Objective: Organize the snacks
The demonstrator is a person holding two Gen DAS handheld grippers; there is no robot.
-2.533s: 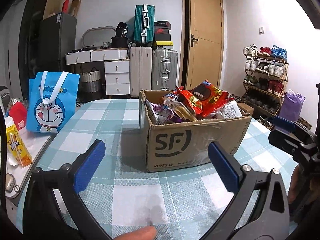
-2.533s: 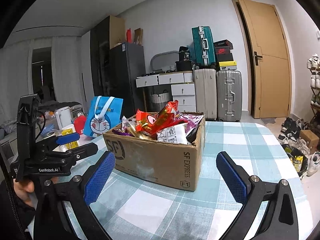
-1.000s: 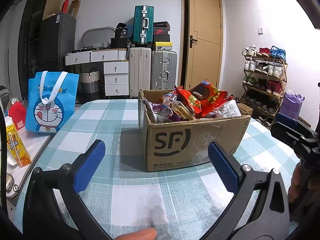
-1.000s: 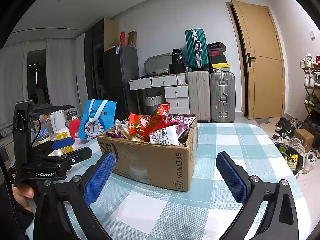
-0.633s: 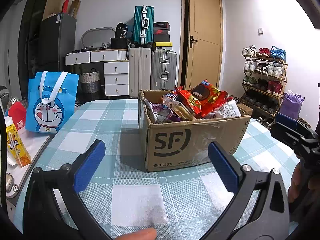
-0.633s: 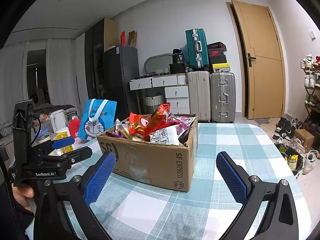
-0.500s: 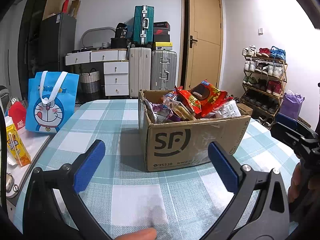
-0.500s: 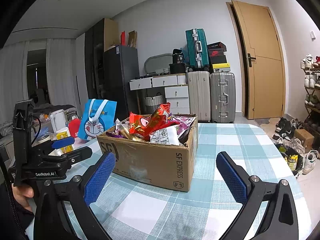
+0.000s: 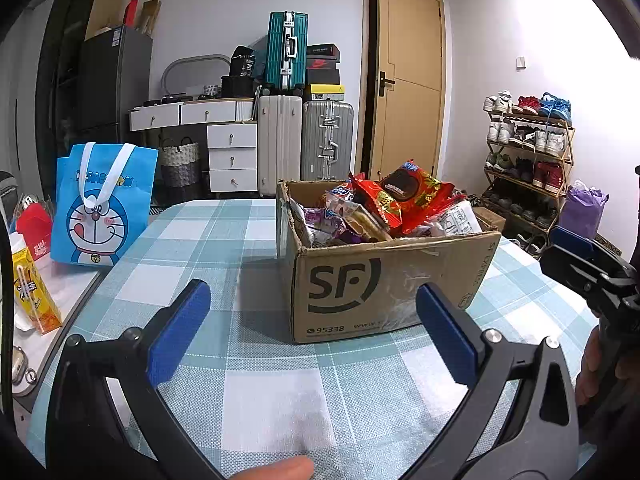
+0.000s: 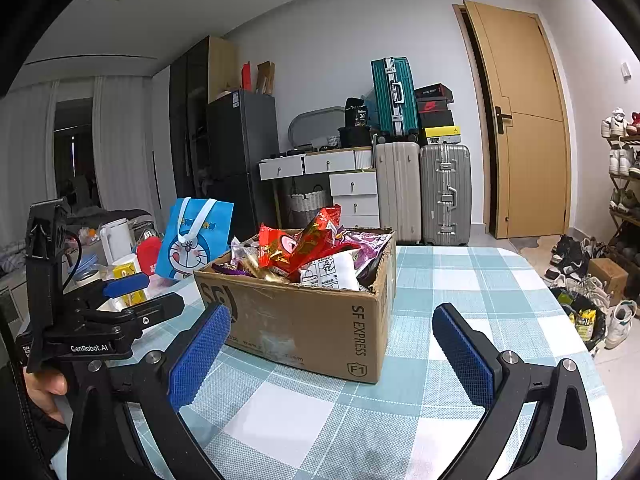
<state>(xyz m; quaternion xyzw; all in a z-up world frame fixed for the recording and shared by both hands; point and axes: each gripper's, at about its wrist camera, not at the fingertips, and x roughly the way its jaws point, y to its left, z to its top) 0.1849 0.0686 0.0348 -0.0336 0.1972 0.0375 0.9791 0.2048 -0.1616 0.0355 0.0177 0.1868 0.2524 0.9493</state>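
SF cardboard box (image 9: 384, 280) at 12 o'clock on checked table (image 9: 272, 400), heaped w/ snack packets (image 9: 400, 200). Left gripper (image 9: 312, 332) & right gripper (image 10: 328, 344) both wide open, holding nothing, short of box. Fits packed or awaiting sorting; step unclear.

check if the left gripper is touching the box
Apart. The left wrist view shows checked cloth between the open left gripper and the box.
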